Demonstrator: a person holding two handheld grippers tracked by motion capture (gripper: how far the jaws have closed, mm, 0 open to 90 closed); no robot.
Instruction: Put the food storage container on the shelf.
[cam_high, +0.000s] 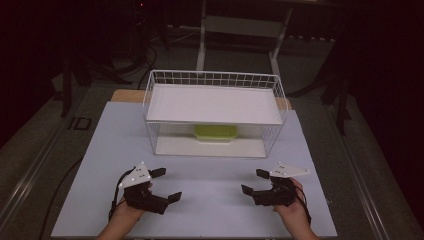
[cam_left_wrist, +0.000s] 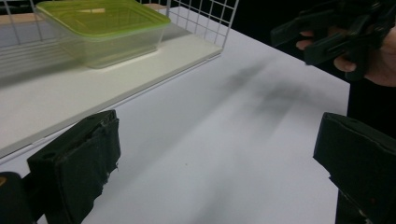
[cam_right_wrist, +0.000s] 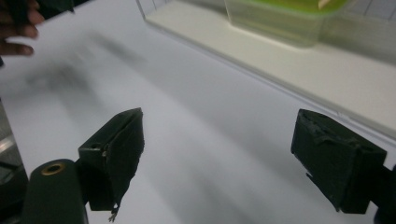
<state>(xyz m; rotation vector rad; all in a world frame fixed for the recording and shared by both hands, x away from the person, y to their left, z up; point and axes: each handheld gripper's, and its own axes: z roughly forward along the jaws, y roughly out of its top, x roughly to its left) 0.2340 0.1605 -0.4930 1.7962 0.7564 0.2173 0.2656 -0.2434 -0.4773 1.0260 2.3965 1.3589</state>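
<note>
Nothing looks started: the left claw (cam_high: 165, 184) and right claw (cam_high: 254, 181) hover wide open and empty over the table (cam_high: 210, 200), while the green-lidded container (cam_high: 215, 132) sits untouched on the wire rack's (cam_high: 150, 95) lower shelf.

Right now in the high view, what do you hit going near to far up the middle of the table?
Bare white tabletop between the two open tongs → front edge of the white wire basket → green-lidded container on its lower level → white shelf board on top → basket's back wire wall.
</note>
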